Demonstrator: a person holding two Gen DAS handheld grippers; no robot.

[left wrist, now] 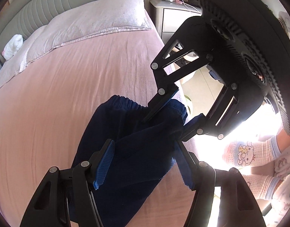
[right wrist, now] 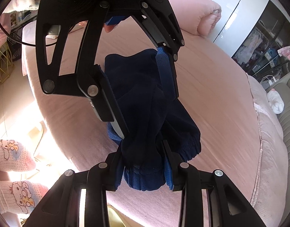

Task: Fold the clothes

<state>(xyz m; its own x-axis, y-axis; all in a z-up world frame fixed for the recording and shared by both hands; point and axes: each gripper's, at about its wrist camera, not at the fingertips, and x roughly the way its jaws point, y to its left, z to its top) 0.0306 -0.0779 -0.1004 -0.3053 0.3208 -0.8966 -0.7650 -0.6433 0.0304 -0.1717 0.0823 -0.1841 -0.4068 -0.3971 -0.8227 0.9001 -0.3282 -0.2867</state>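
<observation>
Right up at the right wrist lens, catching the black two-finger right gripper clamped on a bunched, gathered end of a dark navy fleece garment, with blue ribbed pads squeezing the fabric from both sides. Just beyond, following that navy cloth away from the lens and into the black two-finger left gripper, facing the other way. Seeing those tongs spread wide, with cloth filling the gap and touching both pads; pressing or merely straddling, impossible to call. From the left wrist view, picking out an elasticated edge of the garment at its far end, and more navy fabric trailing back under the near fingers and out of the bottom of the picture. Underneath all of it, a wrinkled pink bedsheet, with the garment close to the bed's near edge; lifted or lying flat, hard to tell. Off the edge, down in bright sunlight, spotting two feet in pale pink cartoon-print socks. Further up the bed, a pale checked pillow against a grey padded headboard, a small white soft toy beside it. Beyond that, a white bedside cabinet; at the foot end, a folded pink duvet and a dark glass-fronted cabinet.
</observation>
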